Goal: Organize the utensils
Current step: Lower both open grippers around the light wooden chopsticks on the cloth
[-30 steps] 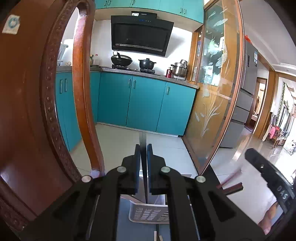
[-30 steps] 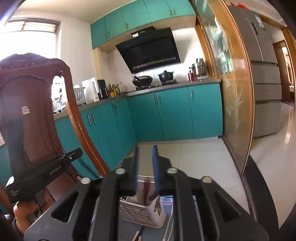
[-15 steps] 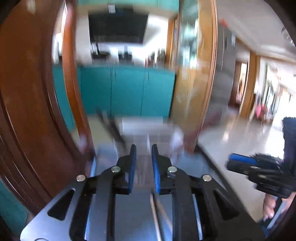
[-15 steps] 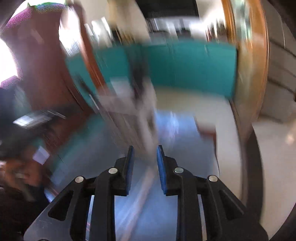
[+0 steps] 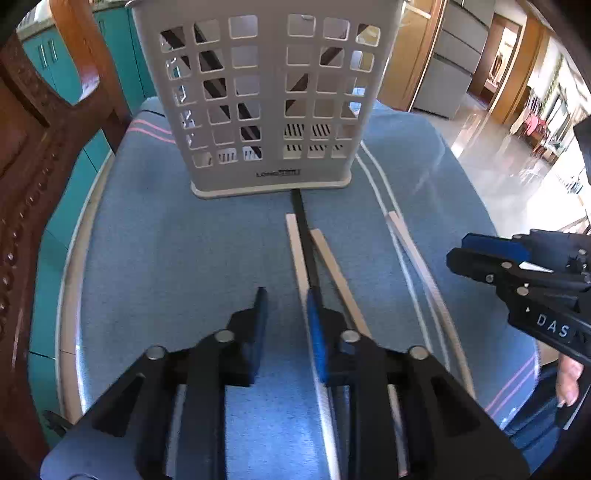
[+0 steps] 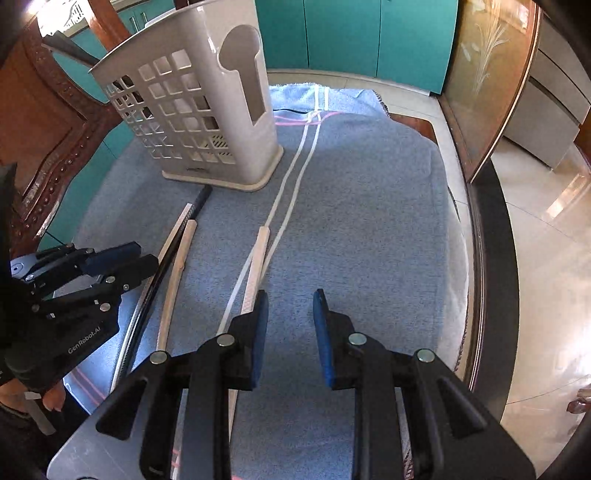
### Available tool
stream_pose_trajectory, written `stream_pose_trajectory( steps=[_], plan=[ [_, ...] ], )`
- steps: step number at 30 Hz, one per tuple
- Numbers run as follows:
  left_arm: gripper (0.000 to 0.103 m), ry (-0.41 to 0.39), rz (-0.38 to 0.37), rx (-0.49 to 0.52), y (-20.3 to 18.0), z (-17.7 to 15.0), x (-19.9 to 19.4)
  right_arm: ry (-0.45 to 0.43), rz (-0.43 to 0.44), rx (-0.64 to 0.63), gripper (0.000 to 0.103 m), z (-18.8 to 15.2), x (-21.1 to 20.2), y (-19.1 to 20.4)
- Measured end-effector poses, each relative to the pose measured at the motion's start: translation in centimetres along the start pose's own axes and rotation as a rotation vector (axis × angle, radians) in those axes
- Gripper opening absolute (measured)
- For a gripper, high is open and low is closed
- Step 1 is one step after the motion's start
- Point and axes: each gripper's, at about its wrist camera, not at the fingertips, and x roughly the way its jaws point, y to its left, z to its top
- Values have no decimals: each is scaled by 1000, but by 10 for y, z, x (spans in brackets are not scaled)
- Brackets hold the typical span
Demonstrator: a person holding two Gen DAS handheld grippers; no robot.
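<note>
A white lattice utensil basket [image 5: 266, 92] stands upright at the far end of a blue cloth [image 5: 177, 258]; it also shows in the right wrist view [image 6: 199, 118]. It holds some dark utensils. Several chopsticks lie on the cloth: a black one [image 5: 304, 236] between two pale wooden ones [image 5: 295, 251], and another pale one [image 5: 410, 243] further right. My left gripper [image 5: 286, 306] is open, just above the near ends of the middle chopsticks. My right gripper [image 6: 288, 306] is open and empty over the cloth, beside a pale chopstick [image 6: 256, 266].
A carved wooden chair back [image 5: 26, 155] rises at the left of the table. Teal cabinets [image 6: 351, 33] and a glass door [image 6: 484, 74] stand beyond. The round table edge [image 6: 487, 229] curves along the right.
Both grippers have tilted down from facing the kitchen to facing the tabletop and have opened wider. The basket and chopsticks now fill the views.
</note>
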Motion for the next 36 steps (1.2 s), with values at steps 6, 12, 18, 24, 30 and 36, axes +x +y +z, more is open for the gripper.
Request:
stream_pose_trajectory(
  steps=[6, 12, 18, 24, 30, 36],
  plan=[
    [29, 23, 60, -32, 18, -2, 3, 18, -11, -15, 25, -4, 10, 1],
    [29, -31, -47, -84, 25, 2, -9, 10, -2, -27, 33, 2, 15, 6],
    [30, -21, -7, -9, 5, 0, -7, 14, -6, -27, 35, 1, 18, 7],
    [14, -7, -25, -24, 1, 3, -5, 14, -4, -28, 42, 0, 18, 6],
    [30, 5, -6, -48, 8, 5, 2, 9, -16, -39, 43, -2, 19, 9],
    [35, -4, 60, -9, 7, 2, 12, -7, -78, -82, 43, -3, 25, 21]
  ],
)
